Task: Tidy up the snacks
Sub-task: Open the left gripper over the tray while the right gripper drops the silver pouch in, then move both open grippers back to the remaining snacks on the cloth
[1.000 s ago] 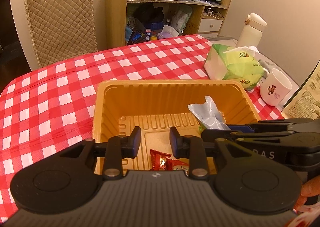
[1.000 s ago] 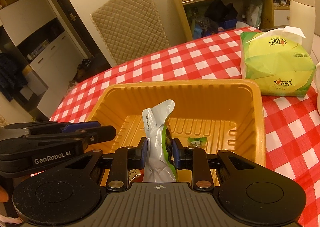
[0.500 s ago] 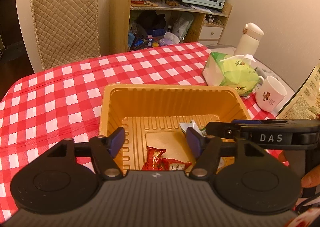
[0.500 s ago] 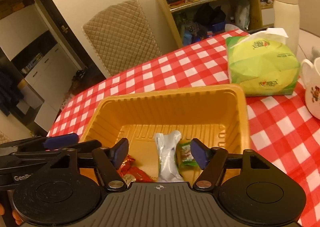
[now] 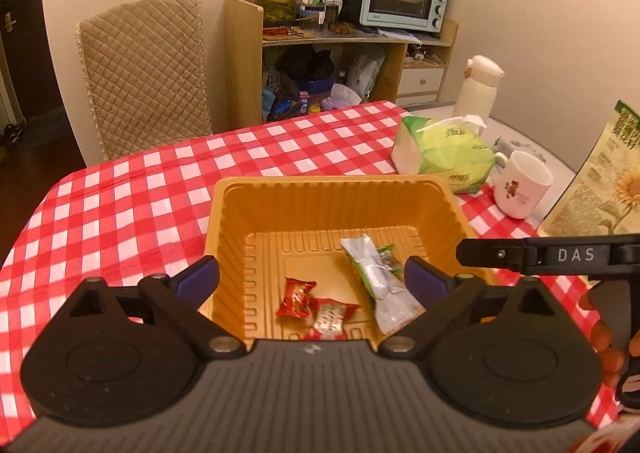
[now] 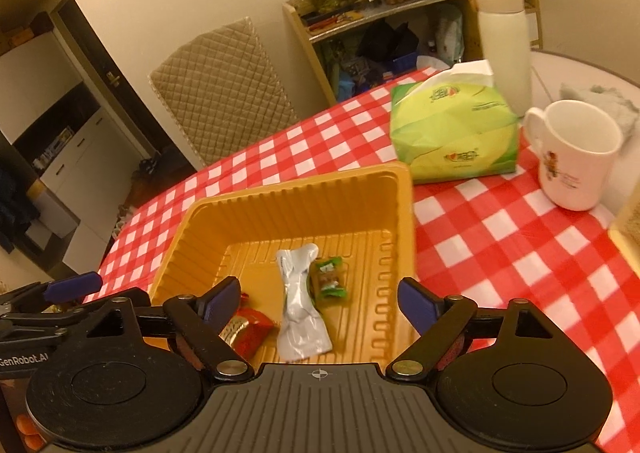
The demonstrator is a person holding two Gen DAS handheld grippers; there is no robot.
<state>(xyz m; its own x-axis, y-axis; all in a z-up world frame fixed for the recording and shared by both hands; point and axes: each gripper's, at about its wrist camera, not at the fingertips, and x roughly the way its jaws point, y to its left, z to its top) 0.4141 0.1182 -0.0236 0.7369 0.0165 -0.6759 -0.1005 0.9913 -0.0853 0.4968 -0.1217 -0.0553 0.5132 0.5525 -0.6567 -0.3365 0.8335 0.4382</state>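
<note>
We hold the left gripper [image 5: 312, 281] above the near edge of the orange tray [image 5: 328, 185] with its jaws spread wide and nothing between the pads; they have just been opening. The right gripper [image 6: 320, 303] stands likewise, jaws parted and empty, also just opened. The silver-and-green packet [image 6: 298, 317] lies flat on the tray floor, ahead of and between the right fingers, touching neither. A small green sweet [image 6: 330, 279] rests just beside it, toward the right finger. Two red sweets [image 5: 312, 301] lie ahead of the left fingers, near the tray's front wall.

Hazards, as we judge them:

1. The spread left finger [image 5: 198, 279] overhangs the tray's side wall. A careless pull-back could hook the rim and drag or tip the light tray (spilling what is sorted).
2. The two grippers sit close together; crossing paths risks a collision.
3. The mug [image 6: 576, 157] and tissue pack [image 6: 452, 133] stand near the right side; a wide swing could strike them.
</note>
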